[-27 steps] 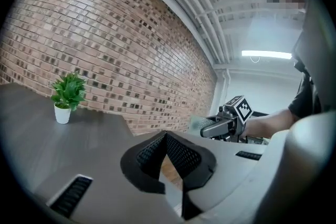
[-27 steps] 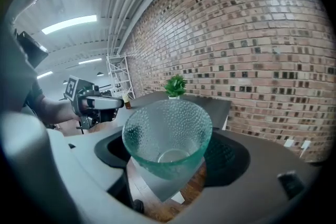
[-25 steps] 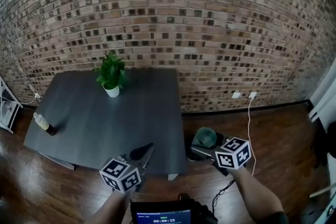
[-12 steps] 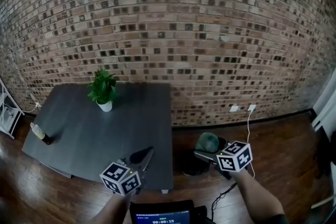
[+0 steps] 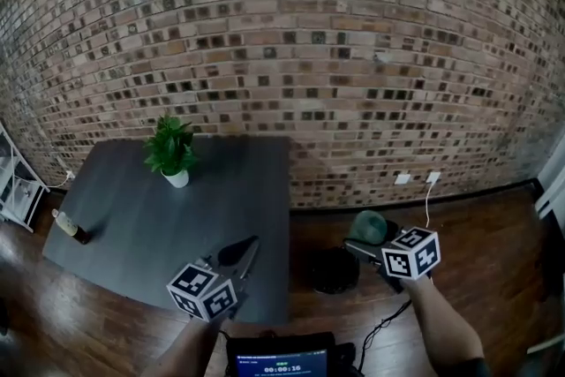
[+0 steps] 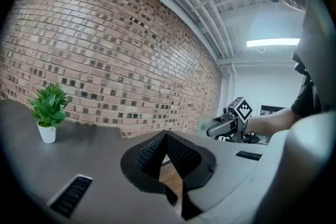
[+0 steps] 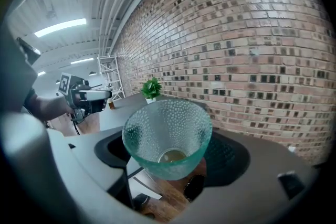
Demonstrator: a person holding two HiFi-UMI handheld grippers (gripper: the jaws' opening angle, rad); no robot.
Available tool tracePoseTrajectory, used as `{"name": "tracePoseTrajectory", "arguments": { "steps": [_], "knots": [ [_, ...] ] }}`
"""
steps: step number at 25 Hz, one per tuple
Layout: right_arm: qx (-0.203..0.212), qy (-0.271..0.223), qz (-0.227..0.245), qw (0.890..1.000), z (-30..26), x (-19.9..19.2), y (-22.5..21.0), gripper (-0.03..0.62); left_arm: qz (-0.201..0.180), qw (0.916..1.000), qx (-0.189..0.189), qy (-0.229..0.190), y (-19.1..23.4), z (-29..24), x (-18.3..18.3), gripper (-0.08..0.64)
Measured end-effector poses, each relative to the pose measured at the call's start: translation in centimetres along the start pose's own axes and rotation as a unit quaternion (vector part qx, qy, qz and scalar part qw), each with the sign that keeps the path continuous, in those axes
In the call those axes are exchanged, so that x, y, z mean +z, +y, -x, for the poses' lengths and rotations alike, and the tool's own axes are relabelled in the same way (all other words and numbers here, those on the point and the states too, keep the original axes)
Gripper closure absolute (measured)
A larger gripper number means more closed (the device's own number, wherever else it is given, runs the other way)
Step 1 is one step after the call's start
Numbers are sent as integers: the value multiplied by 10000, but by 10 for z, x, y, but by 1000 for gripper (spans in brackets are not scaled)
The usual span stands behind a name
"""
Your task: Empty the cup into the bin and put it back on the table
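A pale green dimpled glass cup sits between the jaws of my right gripper, which is shut on it. Its mouth faces the camera and its bottom shows. In the head view the cup hangs over the wooden floor, to the right of the dark table. The round black bin stands on the floor, lower left of the cup. My left gripper hovers over the table's near right corner. Its jaws meet at the tips with nothing between them.
A potted plant stands at the table's far side and a small bottle at its left edge. A brick wall runs behind, with sockets and a white cable. A screen sits at the bottom edge. A white shelf stands far left.
My right gripper has carried the cup a little to the right, off the bin, which now shows to its lower left. The left gripper has stayed over the table corner.
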State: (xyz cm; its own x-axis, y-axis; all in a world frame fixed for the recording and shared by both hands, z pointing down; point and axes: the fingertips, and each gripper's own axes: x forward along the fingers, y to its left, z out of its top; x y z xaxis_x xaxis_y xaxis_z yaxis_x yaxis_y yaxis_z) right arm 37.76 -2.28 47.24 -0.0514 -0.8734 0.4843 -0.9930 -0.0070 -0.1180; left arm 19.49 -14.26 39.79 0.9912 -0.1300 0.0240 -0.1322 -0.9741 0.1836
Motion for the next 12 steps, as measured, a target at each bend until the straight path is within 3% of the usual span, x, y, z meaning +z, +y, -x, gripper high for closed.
{"name": "tracePoseTrajectory", "arguments": {
  "steps": [12],
  "knots": [
    [-1090,355,-249,9931,-9,-8,-67,196,12,9975,-666,222,32,-37,1,569]
  ]
}}
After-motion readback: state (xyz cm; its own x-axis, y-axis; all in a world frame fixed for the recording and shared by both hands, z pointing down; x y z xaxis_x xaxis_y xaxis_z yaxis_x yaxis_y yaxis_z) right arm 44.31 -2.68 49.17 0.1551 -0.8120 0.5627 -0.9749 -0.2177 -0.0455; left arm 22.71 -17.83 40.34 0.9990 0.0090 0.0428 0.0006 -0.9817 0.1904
